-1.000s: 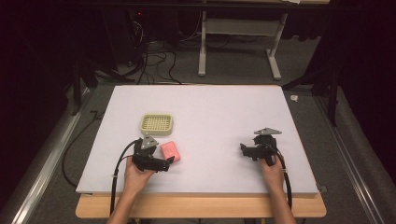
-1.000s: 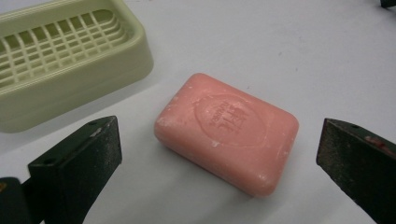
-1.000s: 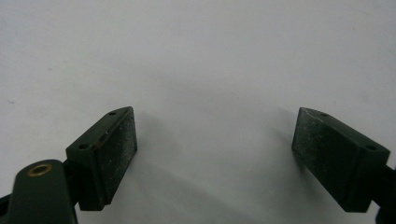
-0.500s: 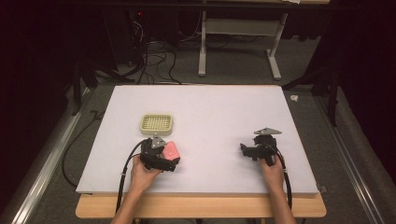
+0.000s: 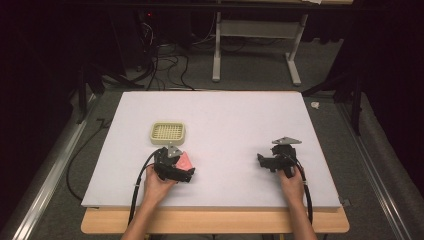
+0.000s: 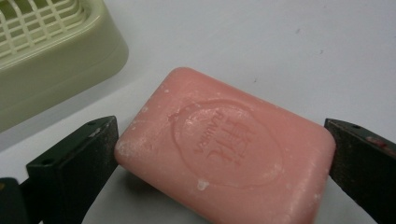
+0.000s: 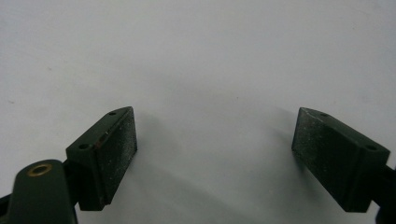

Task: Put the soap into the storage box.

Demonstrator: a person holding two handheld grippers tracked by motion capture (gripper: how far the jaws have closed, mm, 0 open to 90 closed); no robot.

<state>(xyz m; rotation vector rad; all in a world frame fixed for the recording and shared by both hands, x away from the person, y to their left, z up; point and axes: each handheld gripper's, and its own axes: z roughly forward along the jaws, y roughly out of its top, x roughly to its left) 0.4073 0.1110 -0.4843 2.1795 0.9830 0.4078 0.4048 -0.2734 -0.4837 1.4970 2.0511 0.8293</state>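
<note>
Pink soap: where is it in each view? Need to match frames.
High view: soap lower left of table, just right of the left tongs, below the soap dish.
Left gripper view: centre frame, between the two black jaws.
Right gripper view: bare table ahead of the right tongs.
Shared landmark: soap dish, upper left in the left gripper view.

Both forearms come in from the near edge, one hand on each tool; left hand [image 5: 159,181] has the left gripper [image 6: 219,154] low and angled toward the right, jaws set wide apart with a gap that's bridged edge to edge; right hand [image 5: 291,176] holds the right gripper [image 7: 215,149] pointing left, jaws spread wide, nothing between them.
</note>
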